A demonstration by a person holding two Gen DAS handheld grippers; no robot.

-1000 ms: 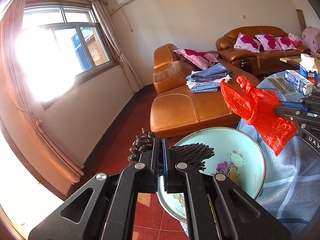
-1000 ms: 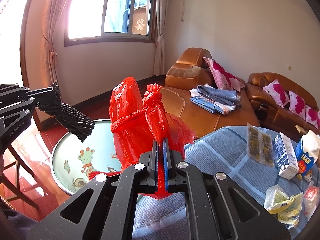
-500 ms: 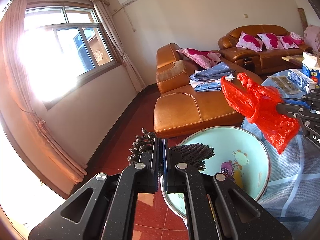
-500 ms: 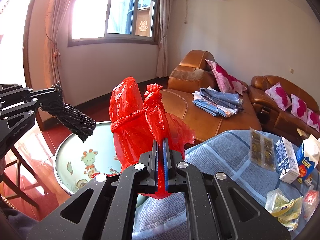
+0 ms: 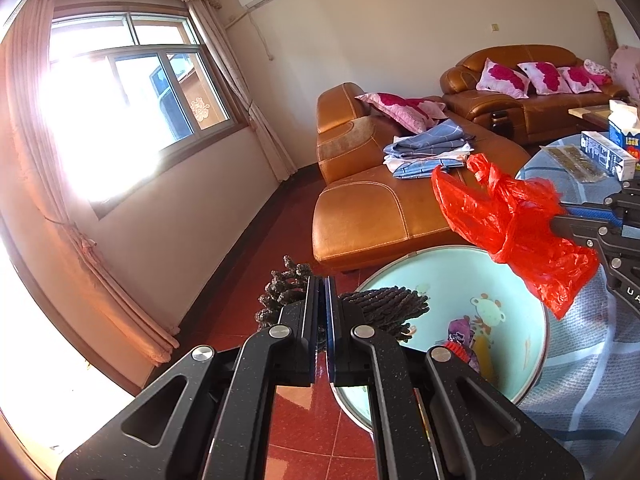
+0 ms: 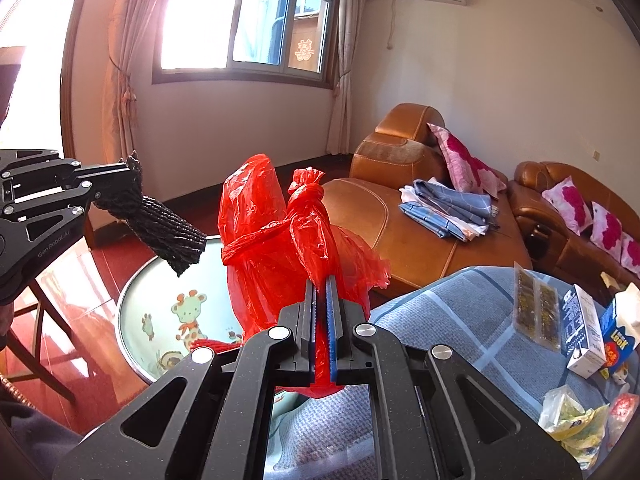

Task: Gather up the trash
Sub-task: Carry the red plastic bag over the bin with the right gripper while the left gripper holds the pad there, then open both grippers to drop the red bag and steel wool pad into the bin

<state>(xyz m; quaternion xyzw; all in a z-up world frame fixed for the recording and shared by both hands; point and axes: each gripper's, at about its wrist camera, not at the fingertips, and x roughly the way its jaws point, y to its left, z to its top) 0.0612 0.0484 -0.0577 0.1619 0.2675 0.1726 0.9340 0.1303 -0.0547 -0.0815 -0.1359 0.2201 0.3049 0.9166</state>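
left gripper [image 5: 323, 300] pinches a black foam net [image 6: 168, 236] above the basin [image 5: 516, 300]; right gripper [image 6: 322, 300] is clamped on a red plastic bag [image 6: 280, 248] above the basin's table-side rim; released there, the limp bag could likely drape outside the basin.

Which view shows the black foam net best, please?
The right wrist view: the black foam net hangs sideways in full from the left claw. The left wrist view shows only ends beside that claw's fingers.
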